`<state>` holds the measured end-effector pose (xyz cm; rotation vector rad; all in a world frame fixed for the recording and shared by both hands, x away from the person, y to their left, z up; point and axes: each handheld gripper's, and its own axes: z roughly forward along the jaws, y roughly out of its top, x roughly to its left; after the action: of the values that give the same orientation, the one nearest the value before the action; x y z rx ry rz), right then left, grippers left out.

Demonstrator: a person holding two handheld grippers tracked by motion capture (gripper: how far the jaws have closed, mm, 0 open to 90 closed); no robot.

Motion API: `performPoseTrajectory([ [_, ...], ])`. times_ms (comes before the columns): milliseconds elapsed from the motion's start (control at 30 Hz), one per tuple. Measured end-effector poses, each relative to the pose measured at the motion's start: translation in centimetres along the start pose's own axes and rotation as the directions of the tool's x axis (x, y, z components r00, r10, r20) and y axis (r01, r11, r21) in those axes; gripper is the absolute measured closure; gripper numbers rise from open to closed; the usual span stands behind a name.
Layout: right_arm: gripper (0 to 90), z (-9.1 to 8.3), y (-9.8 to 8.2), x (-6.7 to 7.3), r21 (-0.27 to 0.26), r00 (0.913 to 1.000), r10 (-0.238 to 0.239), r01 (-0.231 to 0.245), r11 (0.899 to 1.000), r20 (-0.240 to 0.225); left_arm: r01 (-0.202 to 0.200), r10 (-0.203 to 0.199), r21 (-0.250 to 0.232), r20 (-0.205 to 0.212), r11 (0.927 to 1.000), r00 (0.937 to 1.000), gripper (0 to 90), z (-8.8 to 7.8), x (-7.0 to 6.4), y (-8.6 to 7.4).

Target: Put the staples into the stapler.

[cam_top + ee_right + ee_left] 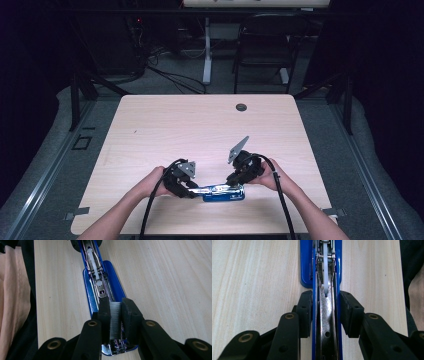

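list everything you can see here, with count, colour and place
stapler: one, blue with a metal channel, opened flat at the near edge of the table, between the two claws
strip of staples: one, silver, between the right claw's pads over the stapler's channel
table: one, light wood, middle of the high view
cable hole: one, dark, far side of the tabletop
folding chair: one, black, on the floor beyond the table
left claw: one, black, pads against the stapler's sides
right claw: one, black, shut on the strip of staples
hands: two, left hand and right hand, each on a claw, at the near edge
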<state>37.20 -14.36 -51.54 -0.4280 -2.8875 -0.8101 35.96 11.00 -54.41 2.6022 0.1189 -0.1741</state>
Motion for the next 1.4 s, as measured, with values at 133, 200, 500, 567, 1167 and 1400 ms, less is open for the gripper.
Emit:
performPoseTrajectory([
  [133,78.3,0.10,-0.13,-0.05,0.005,0.9999,-0.011,0.011,1.000,0.000,-0.001,0.001,-0.001,-0.002,1.0000,1.0000,64.5,0.01,-0.02,0.00],
  [200,78.3,0.21,-0.22,-0.06,0.003,0.9998,-0.018,0.018,1.000,-0.002,-0.002,0.002,-0.001,-0.002,1.0000,1.0000,64.6,0.01,-0.01,0.00],
  [500,78.2,0.59,-0.28,0.02,0.026,0.9980,-0.063,0.063,0.998,-0.007,-0.001,0.001,-0.002,-0.001,1.0000,1.0000,64.5,0.02,0.04,-0.01],
  [567,78.2,0.61,-0.30,-0.02,0.025,0.9974,-0.071,0.071,0.997,-0.010,-0.001,0.001,-0.002,-0.001,1.0000,1.0000,64.5,0.01,0.04,-0.01],
  [1167,78.1,0.46,-0.41,0.14,0.027,0.9892,-0.146,0.146,0.989,-0.015,0.001,-0.001,-0.002,0.004,1.0000,1.0000,64.4,0.05,0.08,0.00],
  [1400,78.1,0.11,-0.58,0.12,0.029,0.9877,-0.155,0.156,0.987,-0.018,0.003,-0.003,-0.002,0.004,1.0000,1.0000,64.4,0.07,0.09,0.00],
])
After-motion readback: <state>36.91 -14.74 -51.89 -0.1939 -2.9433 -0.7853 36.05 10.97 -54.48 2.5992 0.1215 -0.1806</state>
